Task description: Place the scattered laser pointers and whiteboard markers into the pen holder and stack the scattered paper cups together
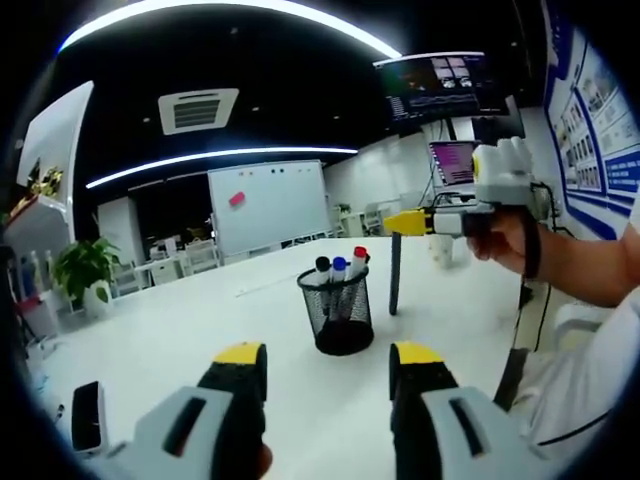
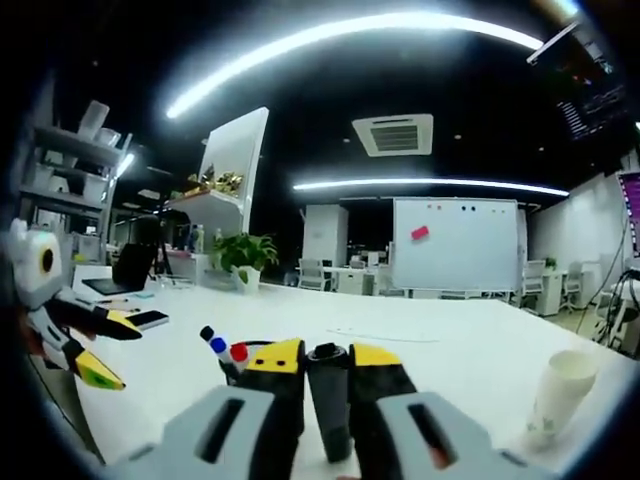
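Note:
A black mesh pen holder stands on the white table with black, blue and red capped markers upright in it. My left gripper hovers open just short of it, nothing between its jaws. To the holder's right and above the table, my right gripper is shut on a dark laser pointer, which hangs downward. In the right gripper view the pointer sits clamped in my right gripper. The holder's markers peek out left of it, and the left gripper stands open further left.
A white paper cup stands on the table to the right, the cup also seen behind the right gripper. A phone lies near the left table edge, and a laptop sits beyond it. A person's arm reaches in from the right.

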### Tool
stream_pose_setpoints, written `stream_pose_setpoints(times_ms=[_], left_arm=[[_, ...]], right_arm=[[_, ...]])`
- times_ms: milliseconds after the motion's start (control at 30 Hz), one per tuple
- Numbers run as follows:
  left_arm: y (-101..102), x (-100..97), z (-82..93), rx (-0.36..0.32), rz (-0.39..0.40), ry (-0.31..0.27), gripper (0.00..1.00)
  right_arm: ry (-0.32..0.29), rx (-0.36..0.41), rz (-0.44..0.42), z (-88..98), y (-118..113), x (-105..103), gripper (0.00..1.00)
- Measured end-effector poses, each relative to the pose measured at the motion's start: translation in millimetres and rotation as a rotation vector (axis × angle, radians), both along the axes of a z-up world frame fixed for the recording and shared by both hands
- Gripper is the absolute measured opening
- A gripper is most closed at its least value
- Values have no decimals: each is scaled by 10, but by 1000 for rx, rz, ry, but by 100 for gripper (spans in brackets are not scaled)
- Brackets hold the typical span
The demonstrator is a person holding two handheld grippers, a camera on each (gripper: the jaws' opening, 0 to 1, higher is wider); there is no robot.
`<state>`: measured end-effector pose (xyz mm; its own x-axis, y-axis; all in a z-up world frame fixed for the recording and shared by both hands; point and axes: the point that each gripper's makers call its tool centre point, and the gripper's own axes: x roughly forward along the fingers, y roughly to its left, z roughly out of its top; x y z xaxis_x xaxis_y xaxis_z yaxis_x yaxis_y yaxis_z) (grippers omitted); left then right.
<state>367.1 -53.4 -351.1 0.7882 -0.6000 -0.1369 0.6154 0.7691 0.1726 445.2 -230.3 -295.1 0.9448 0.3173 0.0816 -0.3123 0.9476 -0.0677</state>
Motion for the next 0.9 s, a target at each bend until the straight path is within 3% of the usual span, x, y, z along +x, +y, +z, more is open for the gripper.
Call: stream_pose_setpoints(times_ms=[900], left_arm=[[-27, -24, -26, 6, -2, 6, 50]], right_arm=[[-40, 13, -7, 336, -15, 97, 16]])
